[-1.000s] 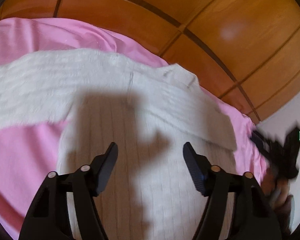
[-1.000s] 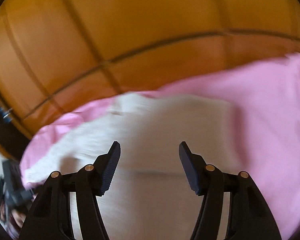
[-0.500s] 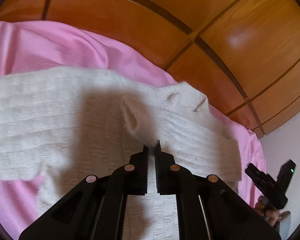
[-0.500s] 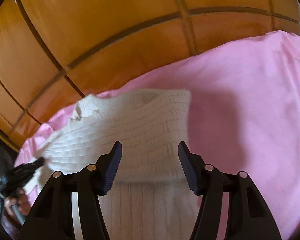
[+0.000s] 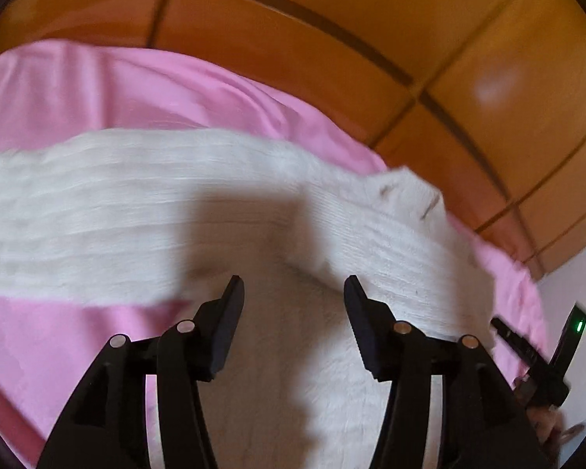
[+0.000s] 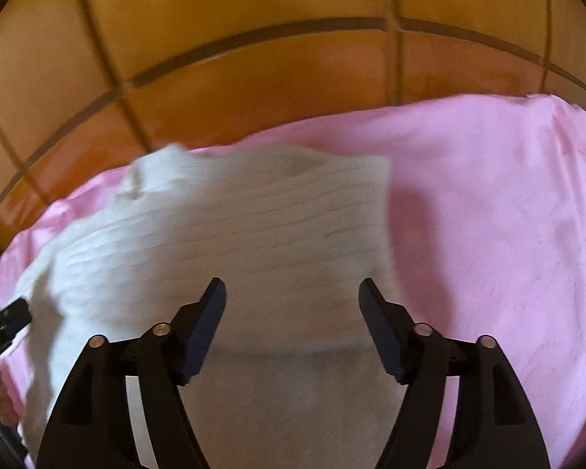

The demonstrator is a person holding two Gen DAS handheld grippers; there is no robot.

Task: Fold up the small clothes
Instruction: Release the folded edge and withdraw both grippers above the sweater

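Ahead of our left gripper (image 5: 293,293), in the left wrist view, a white ribbed knit sweater (image 5: 277,211) lies on a pink sheet (image 5: 97,97), with an orange wooden headboard (image 5: 332,39) beyond it. Our jaws are opening, and nothing is between them; the knit sits under and just past the tips, not pinched. One sleeve (image 5: 58,226) runs out flat to the left of the gripper, across the sheet, and is not yet folded in. The collar end (image 5: 410,187) points away from us to the right. At the far right edge we see the other gripper, dark and partly cut off, just beside the sweater's border.

Moving to the right wrist view, our right gripper (image 6: 293,297) hangs over the same sweater (image 6: 254,234). Its jaws stand wide and are opening further, with no cloth between the pads. Ahead of the tips a layer of knit appears to lie doubled over the body, ending in a straight edge to the right, with bare pink sheet (image 6: 488,215) beyond. A faint crosswise line just behind the tips looks like the lower edge of that folded layer, though blur leaves us unsure.

We judge the fold as under way: one side seems turned in, while the left sleeve and the final halving remain.
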